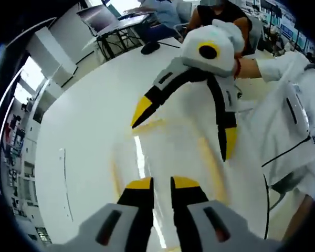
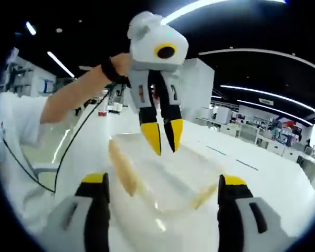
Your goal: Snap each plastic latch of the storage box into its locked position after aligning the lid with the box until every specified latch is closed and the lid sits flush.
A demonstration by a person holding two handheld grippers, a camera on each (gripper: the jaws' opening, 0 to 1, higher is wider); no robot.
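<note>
We hold the left tool (image 1: 161,184) nearly closed and the right tool (image 2: 165,181) wide open over the clear storage box (image 2: 163,178) on the white counter (image 1: 84,131).

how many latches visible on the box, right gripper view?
2. One pale yellow plastic latch lies along the clear storage box's left edge; another at its right edge, near the right gripper. Others may be hidden.

Right tongs (image 2: 165,191), black with yellow tips: jaws wide apart, flanking clear plastic storage box (image 2: 163,176) with pale yellow latches on white desk (image 2: 262,168). Left tongs (image 2: 161,135): yellow tips nearly together, poised at box's far edge.
</note>
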